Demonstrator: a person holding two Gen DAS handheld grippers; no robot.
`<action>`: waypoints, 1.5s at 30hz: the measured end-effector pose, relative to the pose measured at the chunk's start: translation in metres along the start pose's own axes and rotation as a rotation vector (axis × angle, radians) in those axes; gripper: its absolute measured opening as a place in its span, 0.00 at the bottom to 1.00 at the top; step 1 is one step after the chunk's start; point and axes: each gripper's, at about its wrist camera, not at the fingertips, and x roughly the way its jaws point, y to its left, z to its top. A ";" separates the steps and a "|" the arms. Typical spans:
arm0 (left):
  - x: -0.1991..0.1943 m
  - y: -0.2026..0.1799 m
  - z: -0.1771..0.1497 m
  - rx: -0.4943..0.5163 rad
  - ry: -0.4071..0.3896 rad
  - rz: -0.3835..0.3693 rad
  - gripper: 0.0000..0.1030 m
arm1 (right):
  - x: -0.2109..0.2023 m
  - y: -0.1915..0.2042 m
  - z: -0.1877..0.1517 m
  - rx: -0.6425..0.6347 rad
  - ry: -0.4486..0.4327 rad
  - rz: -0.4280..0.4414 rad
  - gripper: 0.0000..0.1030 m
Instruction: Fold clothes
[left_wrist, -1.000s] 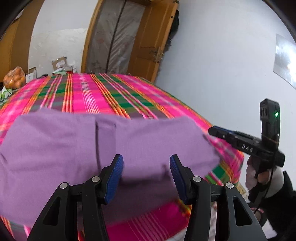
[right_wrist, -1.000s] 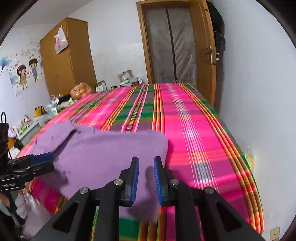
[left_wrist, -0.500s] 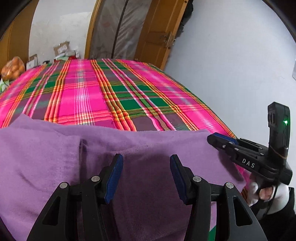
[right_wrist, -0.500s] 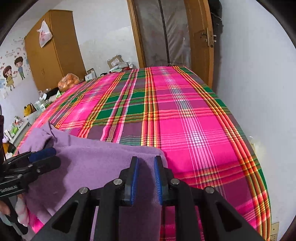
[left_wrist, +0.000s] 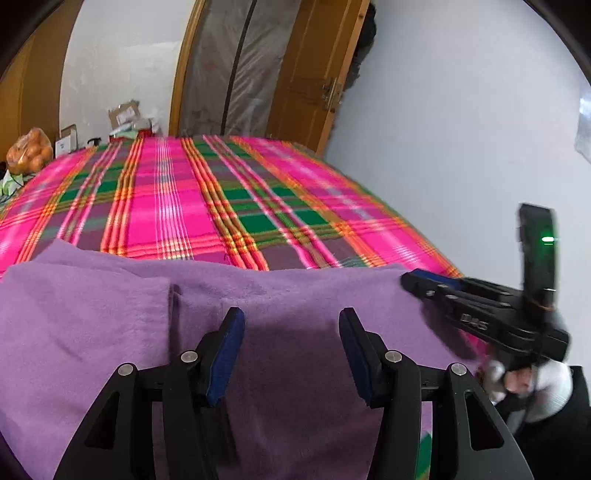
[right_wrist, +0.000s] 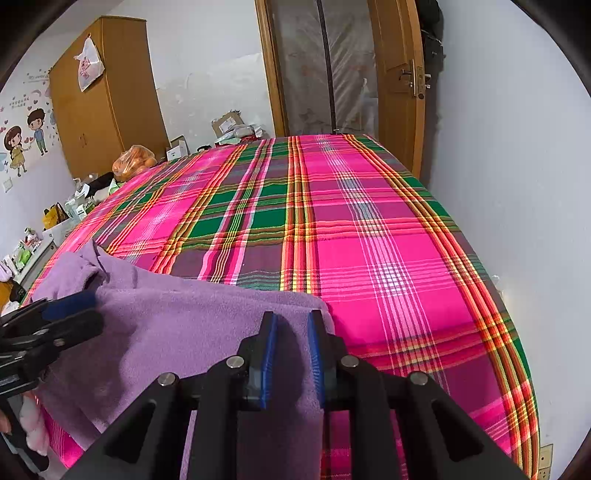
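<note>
A purple garment (left_wrist: 110, 314) lies spread across the near end of a bed with a pink and green plaid sheet (left_wrist: 221, 206). A fold seam runs down its left part. My left gripper (left_wrist: 291, 317) hovers open just above the middle of the cloth, with nothing between its blue pads. My right gripper (right_wrist: 291, 317) is nearly closed, with the right corner of the purple garment (right_wrist: 184, 325) between its pads. In the left wrist view the right gripper (left_wrist: 413, 278) sits at that corner. The left gripper (right_wrist: 79, 314) shows at the left edge of the right wrist view.
The plaid sheet (right_wrist: 369, 240) stretches far ahead to a wooden door (right_wrist: 399, 74). A white wall runs along the bed's right side. A wardrobe (right_wrist: 103, 99), a bag of oranges (right_wrist: 135, 158) and boxes stand to the left. A gloved hand (left_wrist: 524, 380) holds the right gripper.
Both grippers moved forward over the bed. The garment, which hung over the near edge, now lies further onto the sheet and flatter. Neither gripper's jaws changed.
</note>
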 end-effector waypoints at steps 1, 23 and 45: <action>-0.008 0.002 -0.001 0.003 -0.013 0.006 0.54 | -0.001 0.004 0.001 -0.006 0.000 0.005 0.18; -0.043 0.065 -0.046 -0.052 -0.021 0.139 0.54 | 0.041 0.117 0.015 -0.181 0.077 0.073 0.27; -0.057 0.071 -0.047 -0.070 -0.080 0.110 0.54 | 0.041 0.112 0.012 -0.175 0.059 0.094 0.28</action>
